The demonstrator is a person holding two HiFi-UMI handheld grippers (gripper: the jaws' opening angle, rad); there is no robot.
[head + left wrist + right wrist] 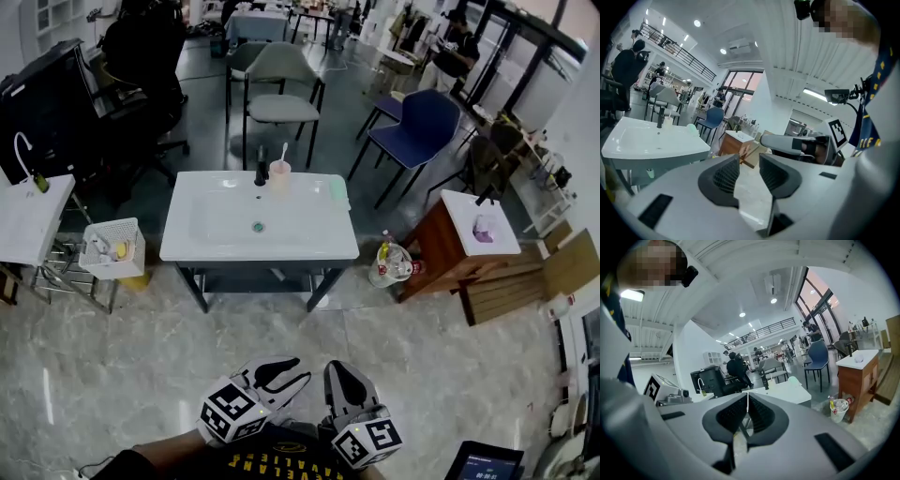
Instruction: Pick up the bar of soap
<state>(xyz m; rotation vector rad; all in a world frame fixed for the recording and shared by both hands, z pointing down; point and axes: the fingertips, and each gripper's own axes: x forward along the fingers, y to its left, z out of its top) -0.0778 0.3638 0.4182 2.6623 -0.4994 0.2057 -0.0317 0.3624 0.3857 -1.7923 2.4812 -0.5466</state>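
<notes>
Both tongs hang empty well short of the washbasin [187,246], left gripper [298,371] parted, right gripper [339,367] closed tight, and the pale green soap bar [337,190] lies untouched on its far right corner

Head cam looks steeply down, sink counter [258,246] well off at upper centre; both gripper views peer roughly level past their jaws toward that same counter.
</notes>
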